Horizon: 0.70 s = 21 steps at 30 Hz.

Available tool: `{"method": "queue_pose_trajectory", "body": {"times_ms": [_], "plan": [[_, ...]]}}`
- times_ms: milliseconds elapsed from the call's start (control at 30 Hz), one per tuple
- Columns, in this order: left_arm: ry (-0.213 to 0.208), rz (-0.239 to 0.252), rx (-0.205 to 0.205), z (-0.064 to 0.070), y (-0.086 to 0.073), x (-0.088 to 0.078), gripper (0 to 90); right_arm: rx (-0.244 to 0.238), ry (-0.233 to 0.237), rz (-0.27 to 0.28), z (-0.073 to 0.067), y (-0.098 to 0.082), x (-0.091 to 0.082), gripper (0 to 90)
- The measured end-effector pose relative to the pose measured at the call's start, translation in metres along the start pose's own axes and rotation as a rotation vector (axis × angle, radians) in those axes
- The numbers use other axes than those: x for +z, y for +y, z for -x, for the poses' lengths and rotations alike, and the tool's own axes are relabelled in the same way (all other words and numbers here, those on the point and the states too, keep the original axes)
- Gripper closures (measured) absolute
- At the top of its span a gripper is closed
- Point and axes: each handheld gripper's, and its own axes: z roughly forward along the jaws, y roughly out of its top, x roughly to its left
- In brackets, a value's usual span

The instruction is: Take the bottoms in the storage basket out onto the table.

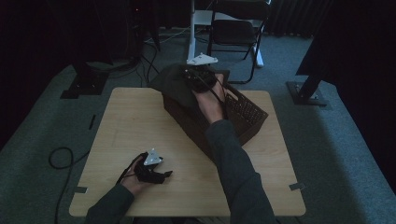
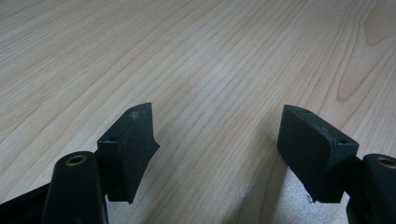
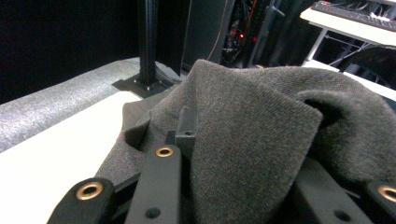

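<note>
Grey knit cloth (image 3: 261, 135) sits pinched in the right claw (image 3: 233, 186), its 2 jaws closed on a thick fold that drapes over them, so the fabric can be carried as 1 bundle instead of trailing. From the high view, that claw (image 1: 200, 78) is held over the far end of a dark wicker basket (image 1: 247, 114), with the cloth (image 1: 175, 86) bunched at the basket's far left corner and spilling over its rim toward the table edge. Holding it there looks like a way to lift the cloth out of, or feed it into, the basket; which of the 2 I cannot tell. The forearm lies along the basket's length, giving a straight pull.

Nearer the person, the left claw (image 1: 152, 171) rests low on the bare wooden table (image 1: 140, 121), well apart from the basket. Its jaws stand wide open with nothing between them (image 2: 217, 154), only wood grain beneath, apparently parked out of the way and ready to take a corner of the cloth.
</note>
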Motion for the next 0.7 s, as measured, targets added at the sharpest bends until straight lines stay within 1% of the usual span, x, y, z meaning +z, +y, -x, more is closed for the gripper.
{"method": "queue_pose_trajectory", "body": {"times_ms": [400, 567, 700], "plan": [[-0.003, -0.001, 0.004, 0.000, -0.001, -0.001, 27.9, 0.002, 0.029, 0.015, -0.013, 0.006, 0.006, 72.0], [-0.004, 0.000, 0.005, 0.001, -0.002, -0.002, 27.9, -0.010, 0.049, 0.018, -0.021, 0.011, 0.009, 72.0], [-0.007, 0.000, 0.009, 0.001, -0.002, -0.002, 27.9, -0.005, 0.063, 0.022, -0.028, 0.013, 0.014, 72.0]]}}
